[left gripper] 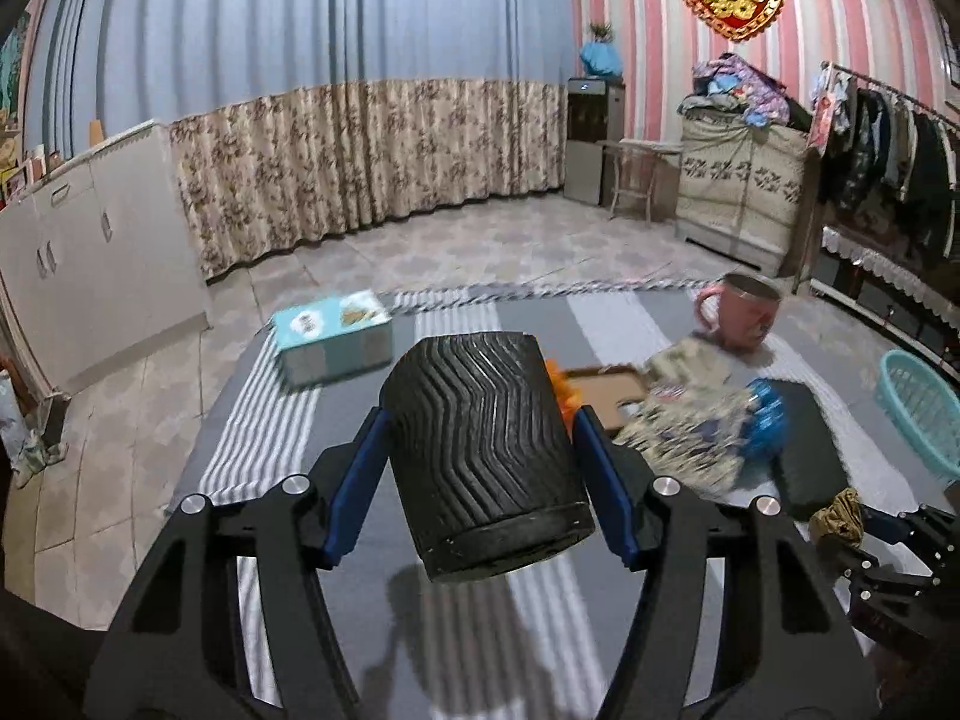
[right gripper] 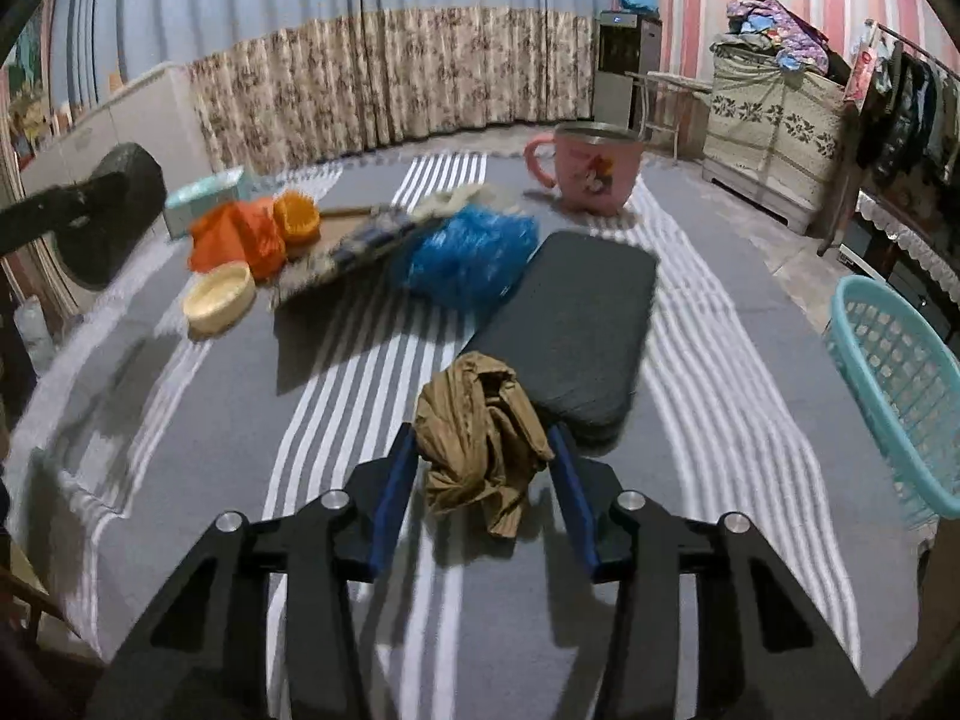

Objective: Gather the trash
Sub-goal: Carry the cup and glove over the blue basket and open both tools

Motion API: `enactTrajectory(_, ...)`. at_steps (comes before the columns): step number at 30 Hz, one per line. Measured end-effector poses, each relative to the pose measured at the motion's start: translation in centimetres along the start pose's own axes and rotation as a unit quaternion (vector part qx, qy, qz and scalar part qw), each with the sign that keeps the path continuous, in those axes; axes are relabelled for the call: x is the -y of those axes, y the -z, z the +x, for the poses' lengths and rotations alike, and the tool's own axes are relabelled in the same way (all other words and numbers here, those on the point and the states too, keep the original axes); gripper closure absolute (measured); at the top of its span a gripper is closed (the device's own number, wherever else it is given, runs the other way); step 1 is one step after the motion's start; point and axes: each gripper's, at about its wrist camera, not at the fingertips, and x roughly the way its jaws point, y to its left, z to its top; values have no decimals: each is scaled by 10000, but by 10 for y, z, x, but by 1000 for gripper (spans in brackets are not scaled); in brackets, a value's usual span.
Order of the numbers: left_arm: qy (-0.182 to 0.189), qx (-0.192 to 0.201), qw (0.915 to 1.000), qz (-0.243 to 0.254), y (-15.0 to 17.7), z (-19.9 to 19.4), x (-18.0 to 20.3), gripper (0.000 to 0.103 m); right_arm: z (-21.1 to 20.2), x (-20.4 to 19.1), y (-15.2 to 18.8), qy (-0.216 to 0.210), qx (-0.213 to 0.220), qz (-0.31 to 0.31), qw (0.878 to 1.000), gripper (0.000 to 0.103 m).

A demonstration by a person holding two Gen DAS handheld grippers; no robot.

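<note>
My left gripper (left gripper: pixel 480 420) is shut on a black ribbed cylinder bin (left gripper: pixel 486 456), held clear of the striped tablecloth (left gripper: pixel 270 420) with its shadow underneath. The same bin (right gripper: pixel 114 210) shows at the left edge of the right wrist view. My right gripper (right gripper: pixel 482 438) is shut on a crumpled brown wrapper (right gripper: pixel 480 438) lying on the cloth, both blue pads against its sides. Loose trash sits further back: an orange bag (right gripper: pixel 240 234), an orange cup (right gripper: pixel 297 216), a cream round dish (right gripper: pixel 219 297), a blue plastic bag (right gripper: pixel 468 252) and a patterned wrapper (right gripper: pixel 360 246).
A dark flat pad (right gripper: pixel 576 312) lies just beyond the brown wrapper. A pink mug (right gripper: pixel 591 171) stands at the far edge. A teal plastic basket (right gripper: pixel 900 372) sits off the table's right side. A tissue box (left gripper: pixel 333 330) rests at the far left corner.
</note>
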Motion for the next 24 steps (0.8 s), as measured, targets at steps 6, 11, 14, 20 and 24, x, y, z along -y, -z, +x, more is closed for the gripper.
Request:
enactTrajectory(6, 347, 217, 9991, 78, -12, -8, 51, 42, -42, 64, -23, 418, 663, 355, 9963, 58)
enactTrajectory(11, 734, 308, 9967, 186, -18, -7, 105, 42, -69, 126, -33, 1096, 1037, 490, 9873, 58)
enactTrajectory(14, 1003, 419, 9936, 305, -20, -8, 145, 42, -77, 164, -31, 1429, 1088, 641, 9816, 58)
enactTrajectory(20, 1646, 354, 9842, 544, -19, -3, 228, 42, -85, 236, -20, 1767, 1104, 1147, 9713, 58)
enactTrajectory(24, 2142, 237, 9741, 690, -18, 5, 288, 42, -85, 270, -14, 1930, 1075, 1290, 9667, 58)
